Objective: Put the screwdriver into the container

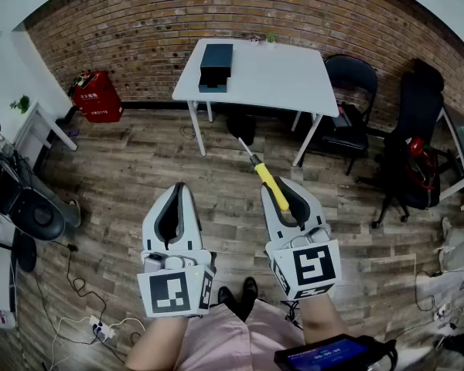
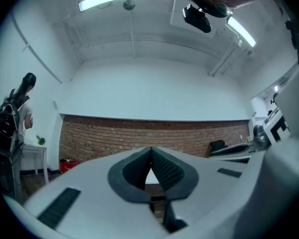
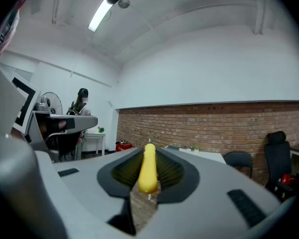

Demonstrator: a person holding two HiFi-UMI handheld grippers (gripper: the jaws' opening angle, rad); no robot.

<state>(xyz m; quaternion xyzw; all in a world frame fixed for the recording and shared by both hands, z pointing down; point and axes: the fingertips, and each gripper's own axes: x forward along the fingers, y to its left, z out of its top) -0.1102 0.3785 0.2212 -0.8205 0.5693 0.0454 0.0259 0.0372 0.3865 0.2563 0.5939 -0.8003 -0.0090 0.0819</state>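
My right gripper (image 1: 283, 185) is shut on a screwdriver with a yellow handle (image 1: 272, 185). Its thin metal shaft sticks out ahead of the jaws toward the white table (image 1: 282, 77). In the right gripper view the yellow handle (image 3: 148, 169) lies clamped between the dark ribbed pads of the right gripper (image 3: 148, 157). A dark teal box-like container (image 1: 216, 65) stands on the table's left end, well ahead of both grippers. My left gripper (image 1: 178, 189) hovers beside the right one over the wooden floor. In its own view the left gripper (image 2: 150, 152) is shut, with nothing between its pads.
Black office chairs (image 1: 353, 82) (image 1: 417, 141) stand to the right of the table. A red case (image 1: 97, 96) sits on the floor by the brick wall at left. Cables and a power strip (image 1: 100, 329) lie at lower left. A person (image 3: 81, 101) stands far off.
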